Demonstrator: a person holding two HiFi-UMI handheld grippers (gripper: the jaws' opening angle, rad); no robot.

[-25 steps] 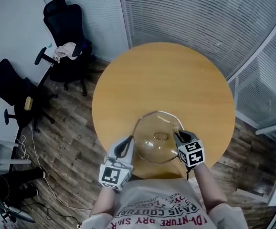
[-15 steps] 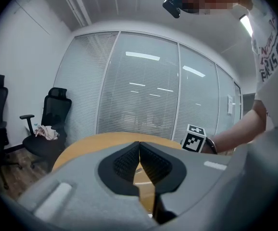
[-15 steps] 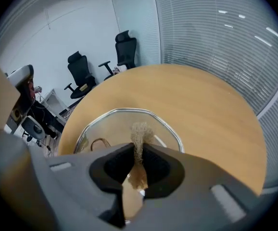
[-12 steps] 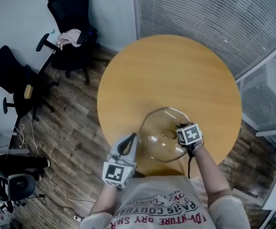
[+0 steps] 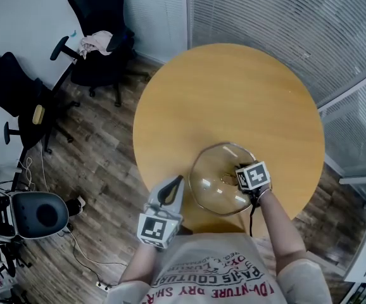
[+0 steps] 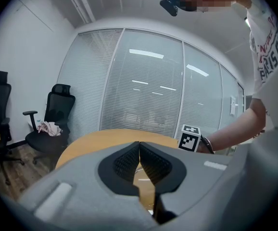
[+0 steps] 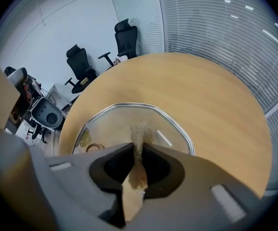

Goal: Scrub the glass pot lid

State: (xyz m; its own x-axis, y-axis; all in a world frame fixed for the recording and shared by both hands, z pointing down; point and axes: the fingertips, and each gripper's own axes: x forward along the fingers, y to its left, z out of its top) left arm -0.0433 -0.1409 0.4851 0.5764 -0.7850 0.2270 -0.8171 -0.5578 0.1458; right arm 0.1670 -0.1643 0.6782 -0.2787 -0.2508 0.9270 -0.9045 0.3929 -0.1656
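**While the right claw [image 5: 242, 178] grips a scrub pad [image 7: 139, 130], the left claw [image 5: 176, 183] is shut on nothing**

When you look down from the head, the glass lid [image 5: 213, 170] lies flat on the round table [image 5: 227, 94]. It is close to the near edge and a bit to the right. The right claw is over the lid's right side. The left claw is at the near-left edge of the table, its tip near the lid's left rim. Black chairs [image 5: 97, 18] stand by the wall.

From the left claw [image 6: 139, 146], the two jaws are pressed together with nothing between them. The table [image 6: 100, 139] lies ahead.

From the right claw [image 7: 138, 147], the jaws pinch a thin brown scrub pad. The pad's tip pokes out over the lid [image 7: 115, 124], near its middle. I cannot tell if it touches the glass. The lid's handle [image 7: 94, 147] shows to the left.
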